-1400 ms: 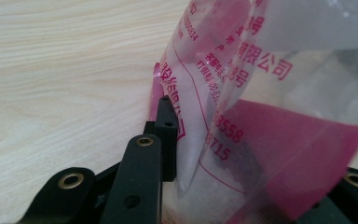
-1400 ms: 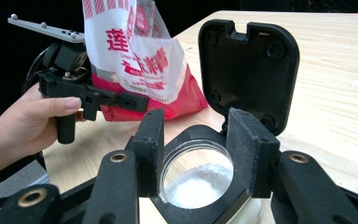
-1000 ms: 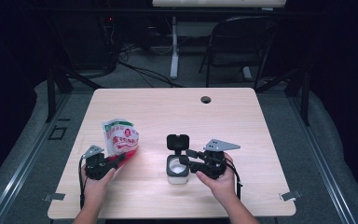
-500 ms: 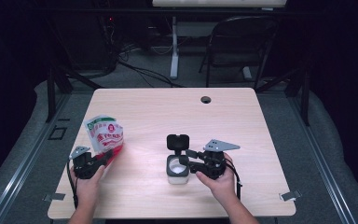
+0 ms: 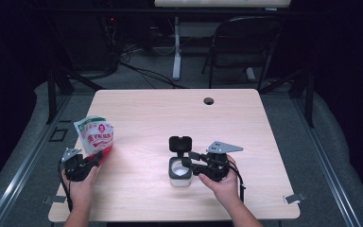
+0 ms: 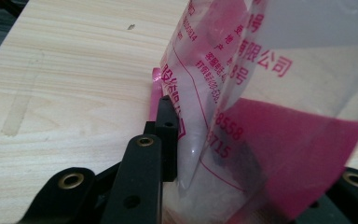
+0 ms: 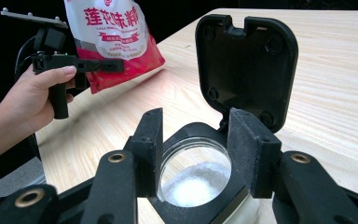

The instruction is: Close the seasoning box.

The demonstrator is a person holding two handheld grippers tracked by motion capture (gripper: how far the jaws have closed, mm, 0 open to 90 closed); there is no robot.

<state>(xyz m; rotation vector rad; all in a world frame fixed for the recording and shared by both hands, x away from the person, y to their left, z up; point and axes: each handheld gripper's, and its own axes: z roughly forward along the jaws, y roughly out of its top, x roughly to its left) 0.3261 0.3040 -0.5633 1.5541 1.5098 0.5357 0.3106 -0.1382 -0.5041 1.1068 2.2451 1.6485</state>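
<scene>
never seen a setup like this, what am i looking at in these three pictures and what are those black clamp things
A person sits at a wooden table and holds a hand-operated two-jaw gripper in each hand; no robot arm is involved. The wide picture comes from a camera above the table. The other two come from small cameras riding on the grippers, looking along their black jaws.

The left gripper is closed on the bottom edge of a red and white printed bag, seen up close in its own view. The right gripper grips the rim of a clear jar with white grains inside; the jar's black hinged lid stands open. A small dark hole sits near the table's far edge.
</scene>
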